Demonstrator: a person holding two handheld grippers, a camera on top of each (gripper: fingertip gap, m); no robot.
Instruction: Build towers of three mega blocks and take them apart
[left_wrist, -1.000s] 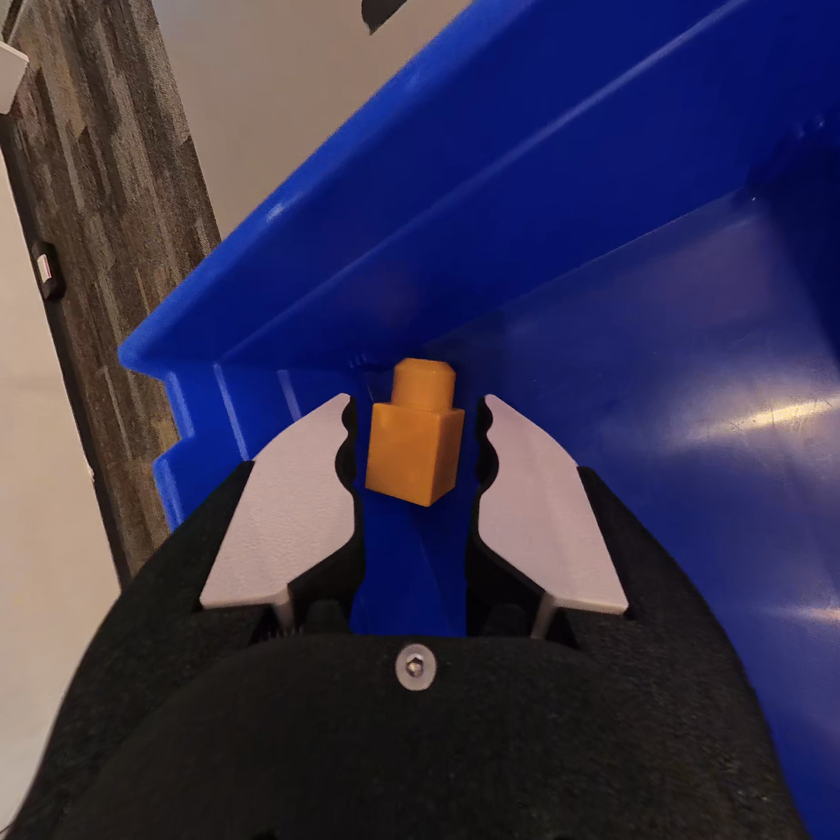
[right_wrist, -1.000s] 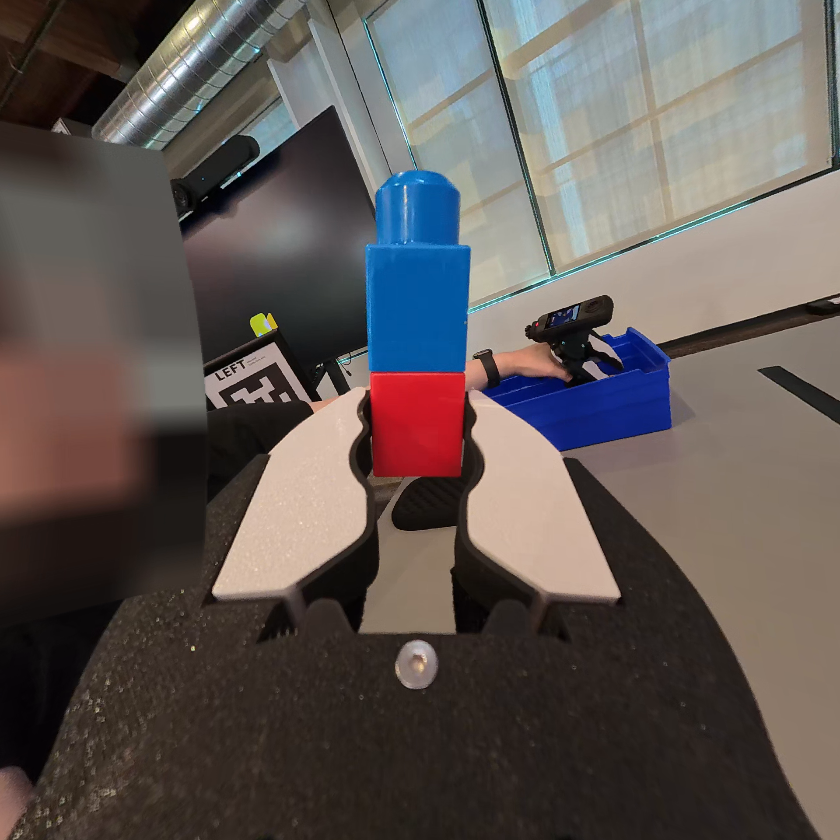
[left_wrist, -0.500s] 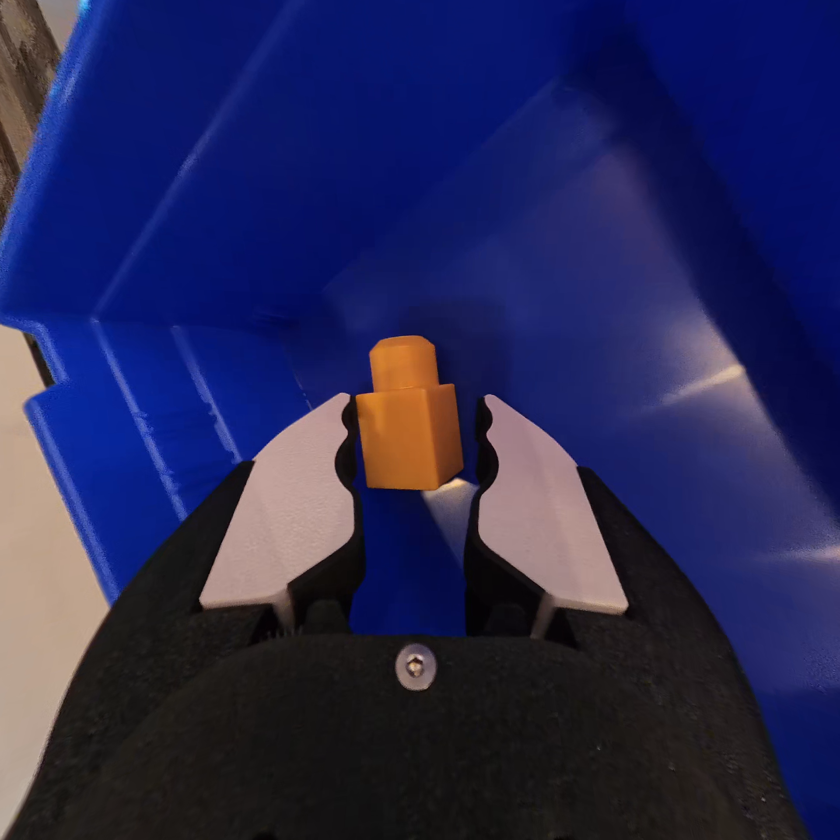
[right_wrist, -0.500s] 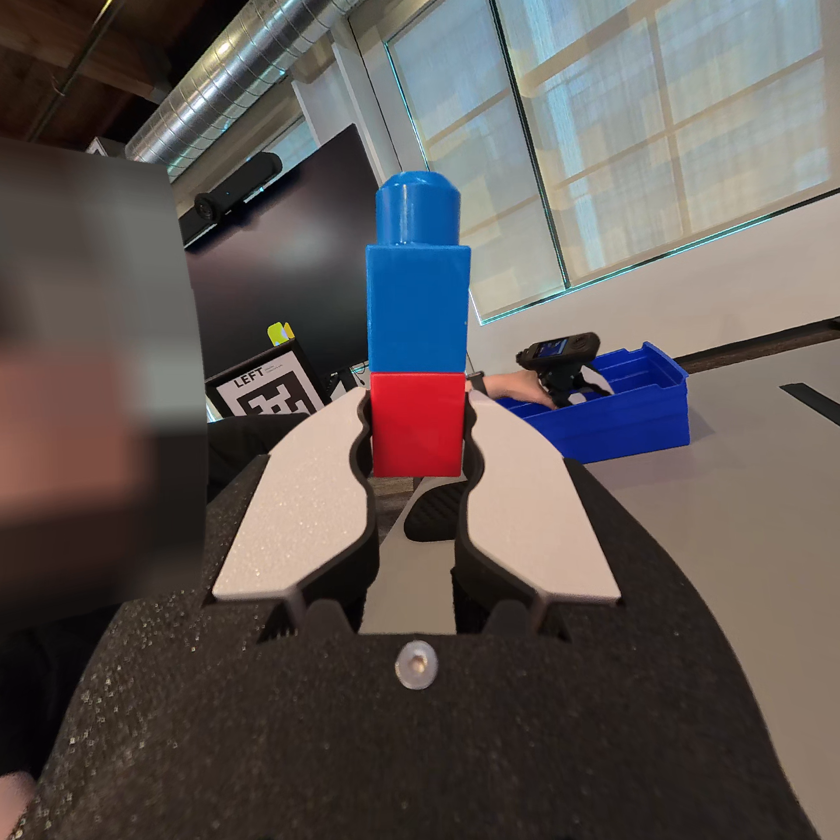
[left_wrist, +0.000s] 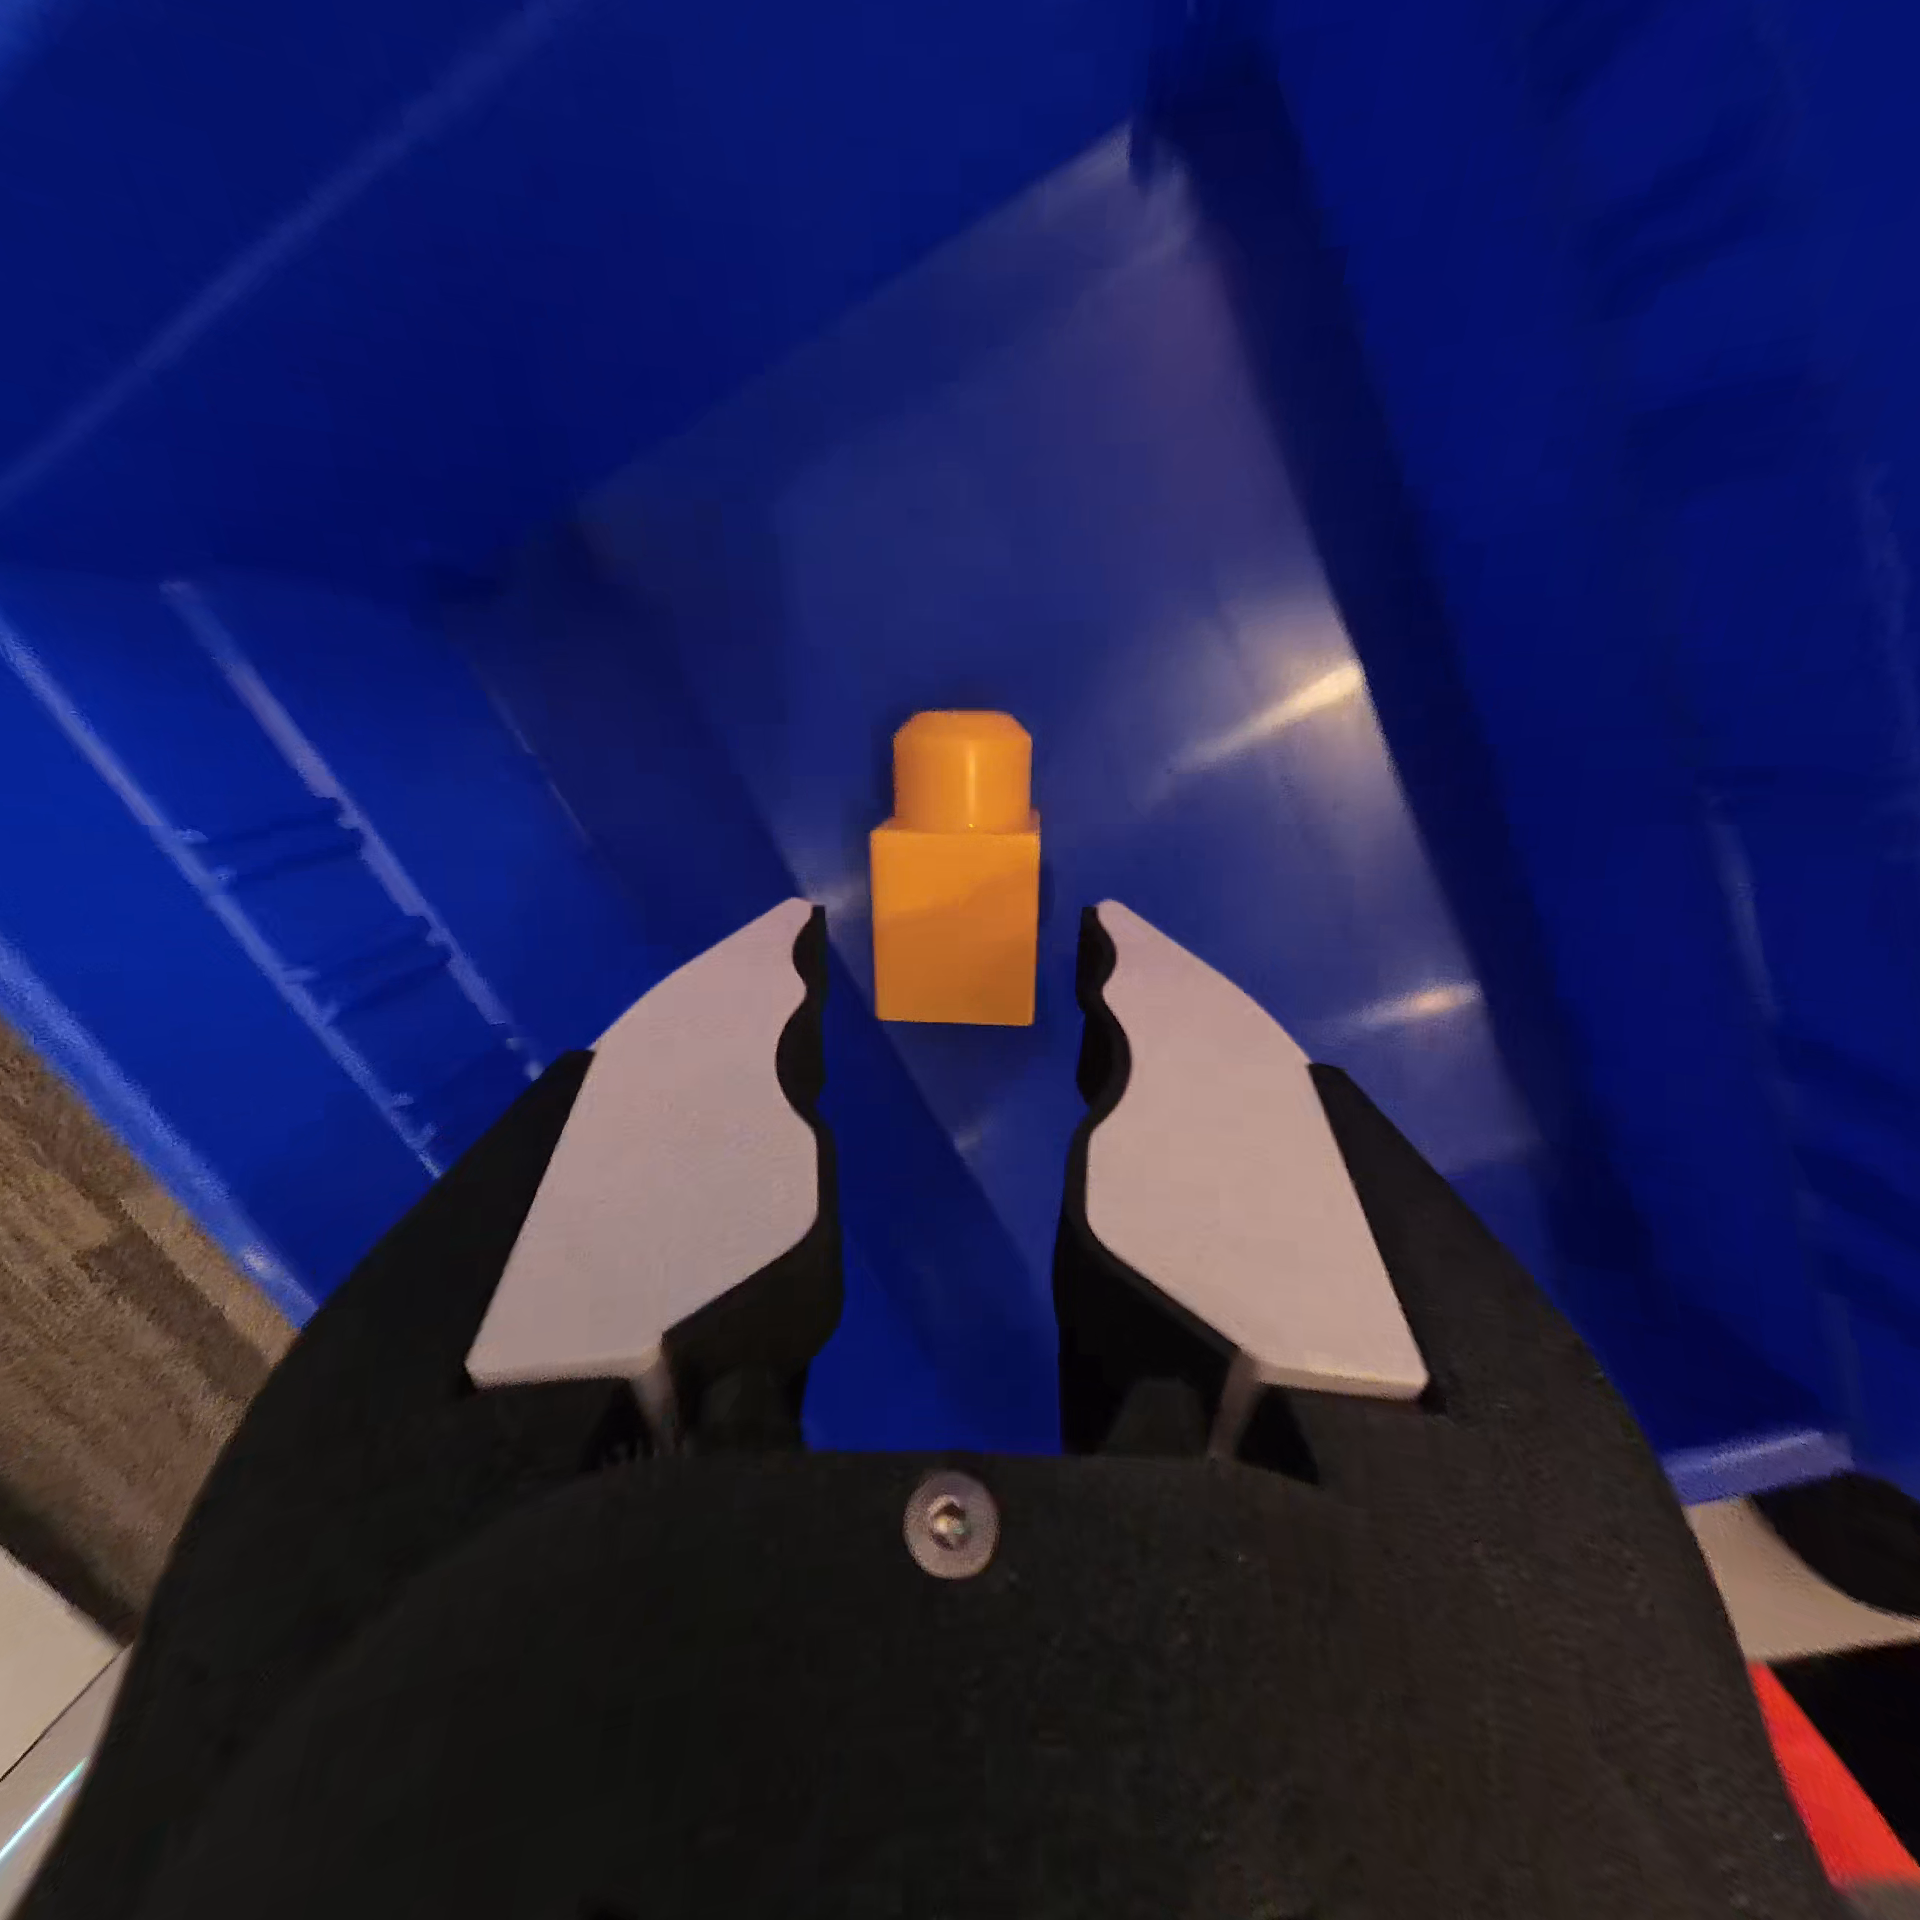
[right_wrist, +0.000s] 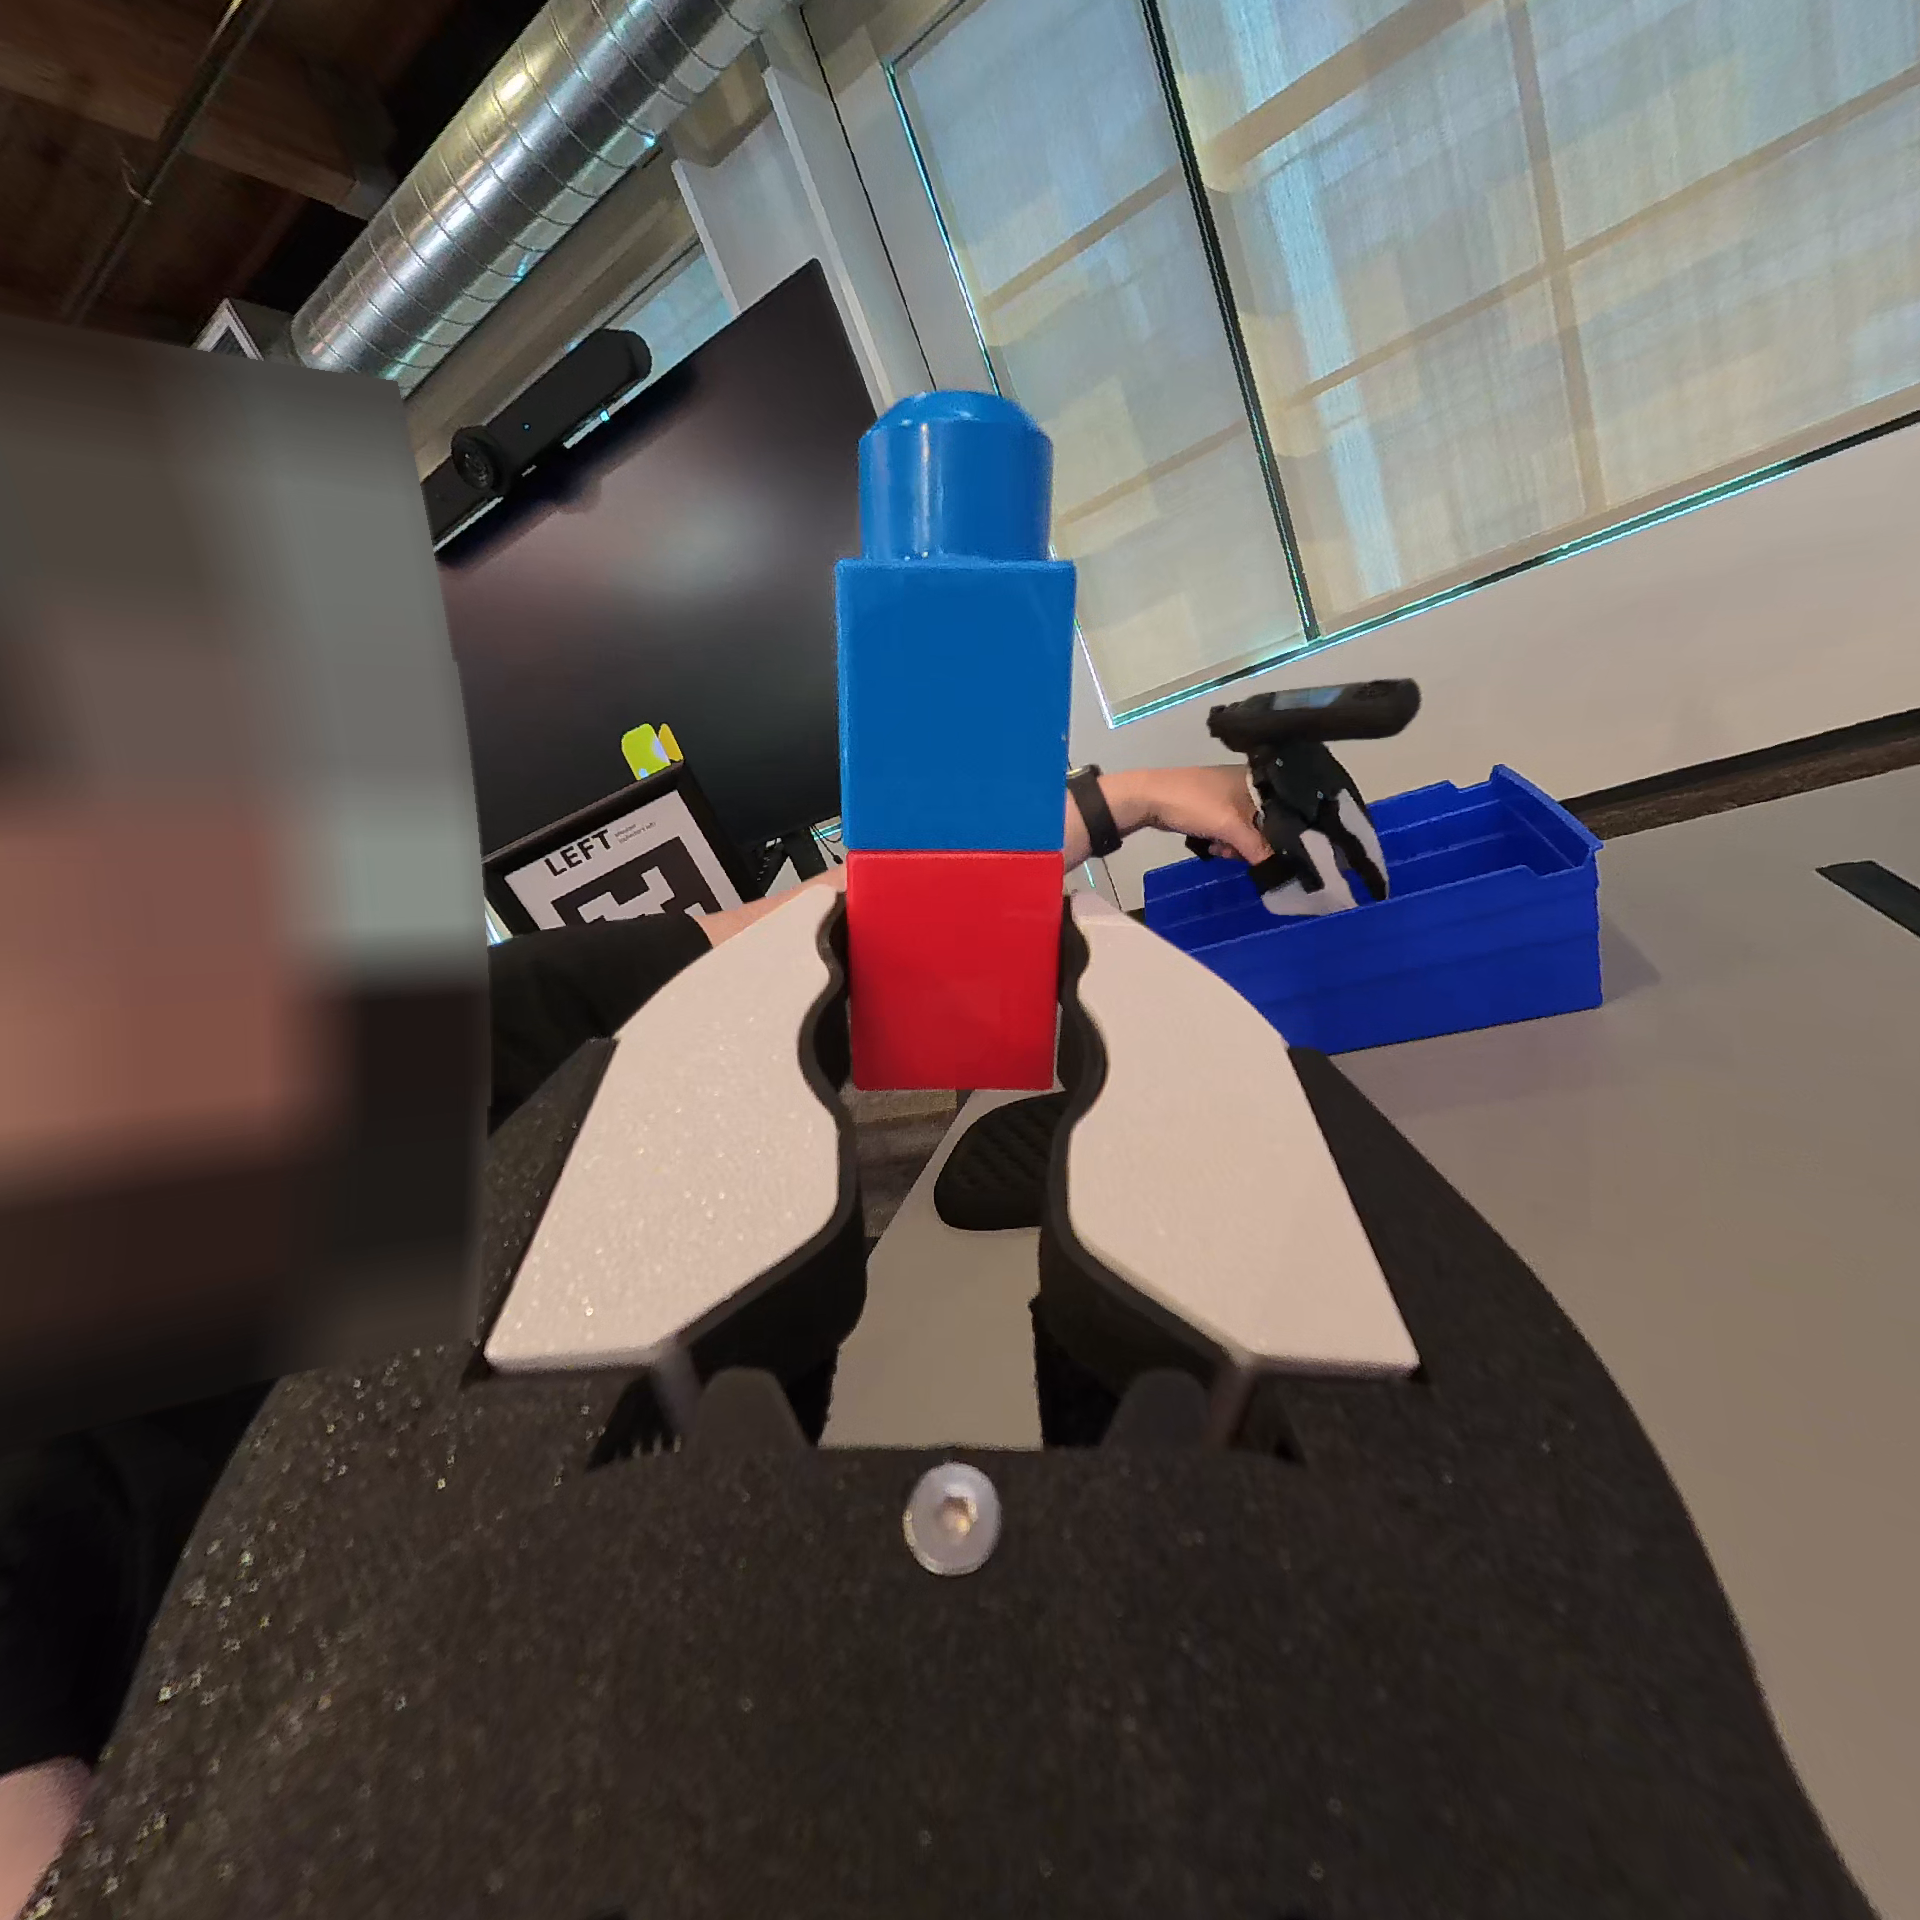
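Observation:
In the left wrist view, a single-stud orange block (left_wrist: 954, 904) lies on the floor of the blue bin (left_wrist: 520, 312). My left gripper (left_wrist: 948, 920) is open. Its fingertips flank the block's near end with a gap on each side, not touching it. In the right wrist view, my right gripper (right_wrist: 954, 925) is shut on a red block (right_wrist: 954, 971) with a blue block (right_wrist: 954, 707) stacked upright on top, held above the grey table (right_wrist: 1610, 1247). The left gripper (right_wrist: 1314, 831) also shows there, reaching into the blue bin (right_wrist: 1403, 966).
The bin stands on the table at the back right. A dark monitor (right_wrist: 665, 540) and a marker card (right_wrist: 613, 873) are behind the tower. A black oval pad (right_wrist: 997, 1164) lies on the table below the red block. Windows fill the far wall.
The orange block has dropped from between the open left fingers onto the bin floor, and the left gripper has drawn back from it. The right gripper keeps its red-and-blue stack and has shifted slightly.

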